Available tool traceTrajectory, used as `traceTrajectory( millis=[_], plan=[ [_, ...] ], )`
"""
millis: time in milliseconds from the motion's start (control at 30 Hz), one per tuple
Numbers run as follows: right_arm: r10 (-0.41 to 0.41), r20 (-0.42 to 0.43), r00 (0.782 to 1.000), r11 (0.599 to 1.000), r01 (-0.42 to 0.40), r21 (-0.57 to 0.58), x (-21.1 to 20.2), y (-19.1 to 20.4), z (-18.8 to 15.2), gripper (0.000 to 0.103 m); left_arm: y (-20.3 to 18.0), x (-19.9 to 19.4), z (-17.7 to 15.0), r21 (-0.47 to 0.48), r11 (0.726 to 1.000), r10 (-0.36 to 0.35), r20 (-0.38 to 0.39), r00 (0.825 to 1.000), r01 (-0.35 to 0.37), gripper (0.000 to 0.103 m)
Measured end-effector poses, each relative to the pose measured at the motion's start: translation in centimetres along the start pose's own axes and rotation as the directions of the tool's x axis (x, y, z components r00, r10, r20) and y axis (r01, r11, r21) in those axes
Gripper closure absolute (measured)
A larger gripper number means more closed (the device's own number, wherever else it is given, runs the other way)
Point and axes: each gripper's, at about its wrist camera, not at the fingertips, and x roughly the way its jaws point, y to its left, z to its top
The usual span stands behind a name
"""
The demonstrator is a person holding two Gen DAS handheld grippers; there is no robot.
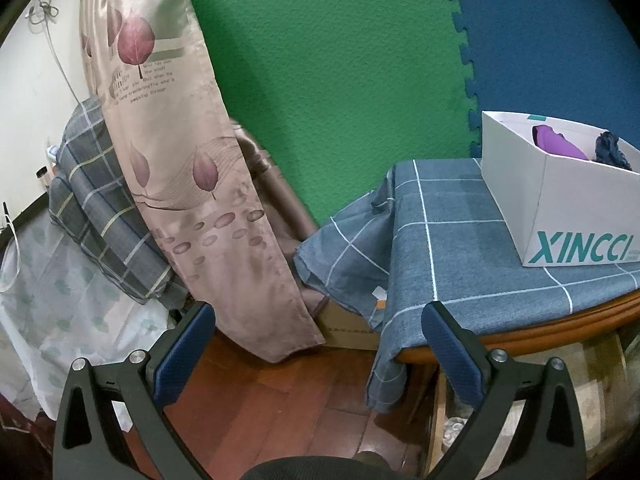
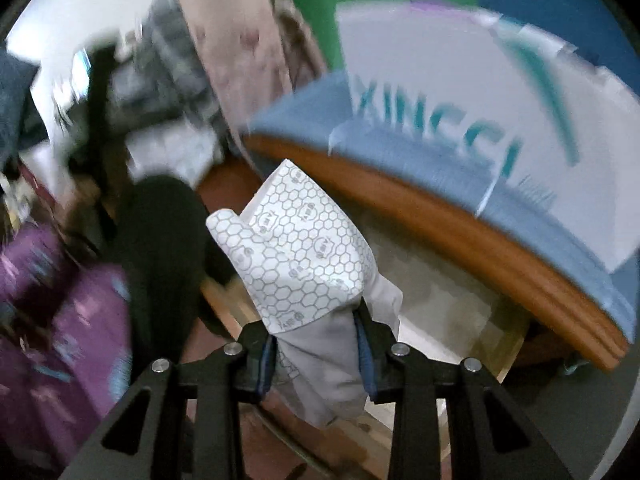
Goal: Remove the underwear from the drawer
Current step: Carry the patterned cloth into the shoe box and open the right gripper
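Note:
My right gripper point(image 2: 316, 344) is shut on white underwear point(image 2: 304, 248) with a grey honeycomb print, held up in front of the table's wooden edge point(image 2: 440, 216). The right wrist view is blurred by motion. Below and behind the underwear is a pale drawer interior point(image 2: 432, 304), only partly visible. My left gripper point(image 1: 316, 320) is open and empty, hanging over the wooden floor left of the table. A white XINCCI box point(image 1: 568, 208) stands on the blue checked tablecloth point(image 1: 448, 240) and holds a purple garment point(image 1: 556, 144) and a dark blue one point(image 1: 612, 152).
A pink leaf-print curtain point(image 1: 180, 168) hangs left of the table. A bed with a checked pillow point(image 1: 92, 184) is at the far left. Green and blue foam mats point(image 1: 328, 72) cover the wall. A purple cloth point(image 2: 60, 320) lies at the lower left.

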Motion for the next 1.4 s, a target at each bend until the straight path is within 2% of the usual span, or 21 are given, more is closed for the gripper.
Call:
traceTrajectory(
  millis=[133,267,433,600,733,933,1167,1400],
  plan=[
    [0.006,0.155,0.988,0.999,-0.014,0.051,-6.0,-0.7,2.6,0.069,-0.2,0.1,0.1,0.0,1.0,-0.001,-0.001,1.0,0.001,0.001],
    [-0.041,0.277,0.96,0.996,0.019,0.083,-11.2,-2.2,5.6,0.069,-0.1,0.1,0.0,0.0,1.0,-0.002,0.001,1.0,0.002,0.001],
    [-0.107,0.32,0.941,0.991,0.075,0.111,-12.9,-5.6,9.4,0.069,-0.1,0.2,0.1,0.001,1.0,-0.003,0.001,1.0,0.003,0.001],
    [-0.15,0.289,0.946,0.986,0.122,0.113,-11.7,-8.0,13.5,0.069,0.1,0.0,0.0,-0.001,1.0,-0.005,0.002,1.0,0.005,0.001],
    [-0.185,0.223,0.957,0.979,0.161,0.121,-8.9,-10.9,17.3,0.069,0.1,0.0,0.1,-0.002,1.0,-0.007,0.005,1.0,0.007,0.001],
    [-0.276,0.114,0.954,0.959,0.265,0.101,-4.1,-13.8,21.5,0.069,0.1,0.1,0.0,-0.003,1.0,-0.01,0.005,1.0,0.01,0.001],
    [-0.376,0.022,0.926,0.926,0.374,0.055,0.9,-14.7,23.9,0.069,0.2,0.1,0.3,-0.013,1.0,-0.02,0.007,1.0,0.02,0.001],
    [-0.412,-0.047,0.91,0.909,0.414,0.052,4.2,-15.6,25.2,0.069,0.2,0.1,0.3,-0.016,1.0,-0.02,0.009,1.0,0.021,0.001]
  ],
)
